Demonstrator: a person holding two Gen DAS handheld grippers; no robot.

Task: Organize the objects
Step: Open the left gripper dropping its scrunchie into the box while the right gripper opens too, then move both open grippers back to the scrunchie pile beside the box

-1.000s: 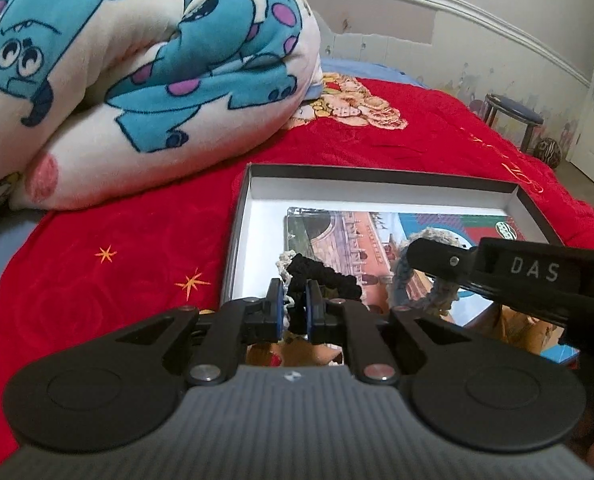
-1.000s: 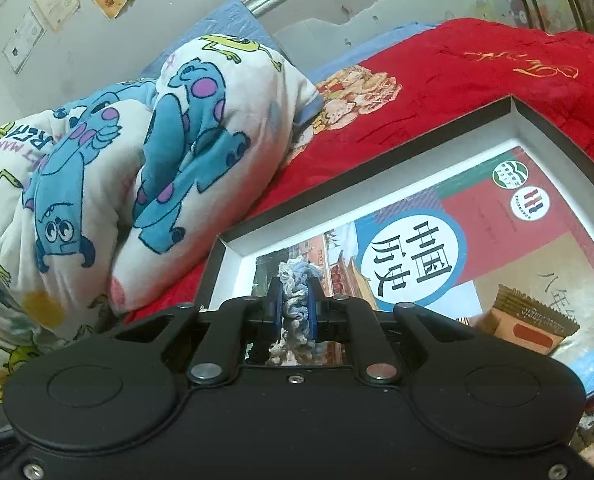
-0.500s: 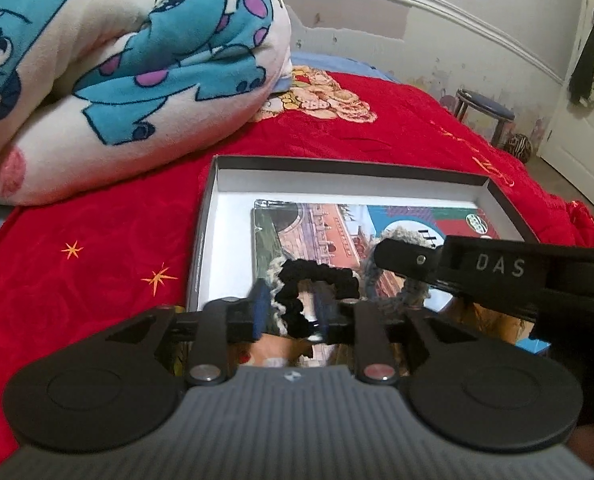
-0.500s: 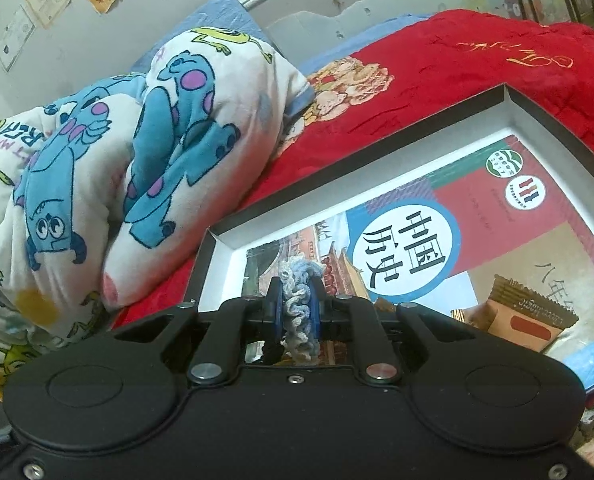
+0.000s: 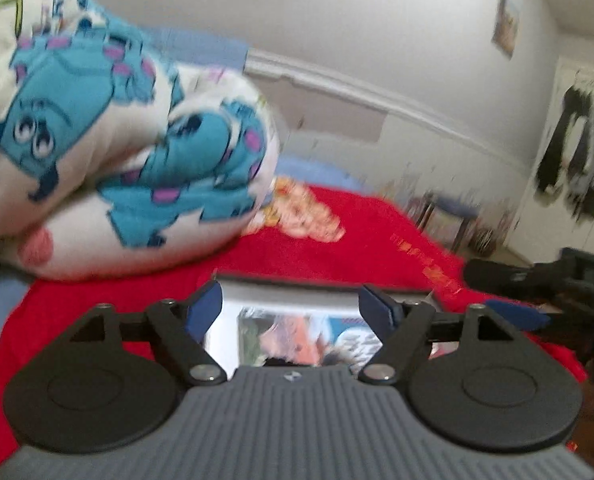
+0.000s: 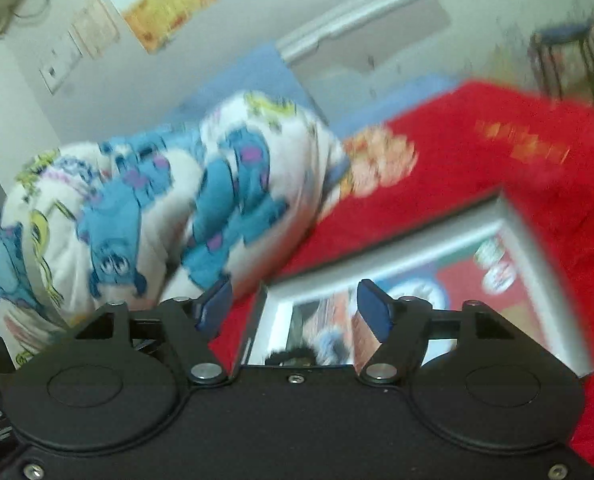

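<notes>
Both views are blurred by motion. My left gripper (image 5: 293,312) is open and empty, raised above the near edge of a black-rimmed box (image 5: 297,282) with a picture book (image 5: 297,336) inside. My right gripper (image 6: 295,308) is open and empty too, above the box's left corner (image 6: 257,320). A black scrunchie (image 6: 289,356) and a pale blue one (image 6: 329,344) lie in the box just below the right gripper. The book's cover (image 6: 493,280) shows to the right. The right gripper's body (image 5: 537,280) shows at the right of the left wrist view.
The box rests on a red bedspread (image 5: 357,232). A folded white blanket with blue monsters (image 5: 117,160) lies at the back left, also in the right wrist view (image 6: 169,208). A stool (image 6: 565,52) stands by the wall beyond the bed.
Both grippers have opened and let go of their scrunchies, black from the left and pale blue from the right. Both have lifted and tilted upward, away from the box.
</notes>
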